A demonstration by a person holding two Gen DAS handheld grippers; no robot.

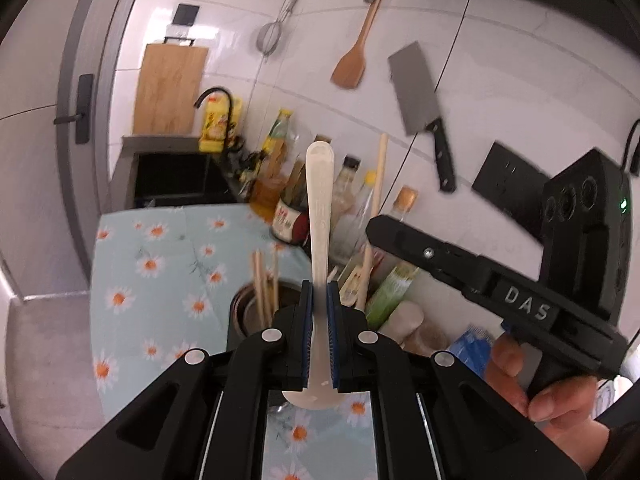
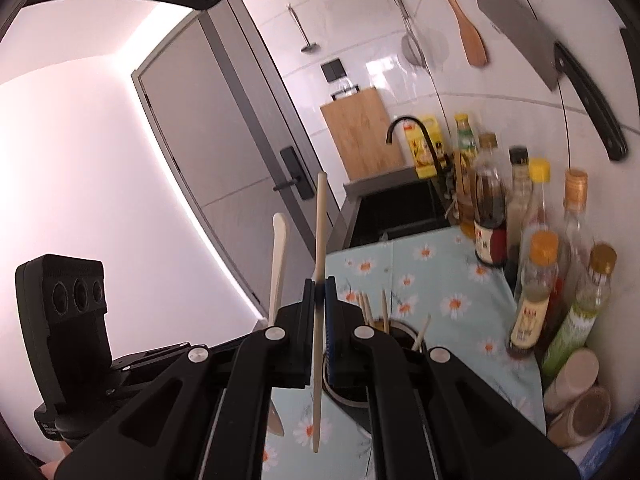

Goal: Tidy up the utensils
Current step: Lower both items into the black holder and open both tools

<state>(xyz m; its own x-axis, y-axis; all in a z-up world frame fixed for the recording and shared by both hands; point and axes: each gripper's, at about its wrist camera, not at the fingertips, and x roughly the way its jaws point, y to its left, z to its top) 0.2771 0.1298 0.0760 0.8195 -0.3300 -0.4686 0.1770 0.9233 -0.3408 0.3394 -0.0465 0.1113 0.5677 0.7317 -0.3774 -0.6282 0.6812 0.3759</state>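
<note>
White plastic spoon, smooth, flat-handled and long, stood nearly upright, pinched at its lower neck between the blue ribbed pads of the left gripper; rounded bowl end hung just below the black jaws. Slim pale wooden chopstick, round and straight, pinched the same way by the right gripper, jaws pressed tight on its middle, both ends poking free above and below.

Landmark: round dark utensil holder on the counter. Held a few more thin wooden chopsticks, leaning loosely inside. Stood on a pale blue cloth printed with white-and-orange daisies, soft and slightly creased. Both held pieces raised above and in front of the holder, touching neither it nor the cloth.

Beside the holder, toward the wall: a crowded row of glass and plastic sauce bottles, yellow and gold caps. Beyond the holder: black rectangular sink with curved black tap, a wooden cutting board leaning on glossy white tiles. On the wall above the holder: steel cleaver with black handle, wooden spatula, wire strainer.

A bare hand gripped the right gripper's black matte handle.
</note>
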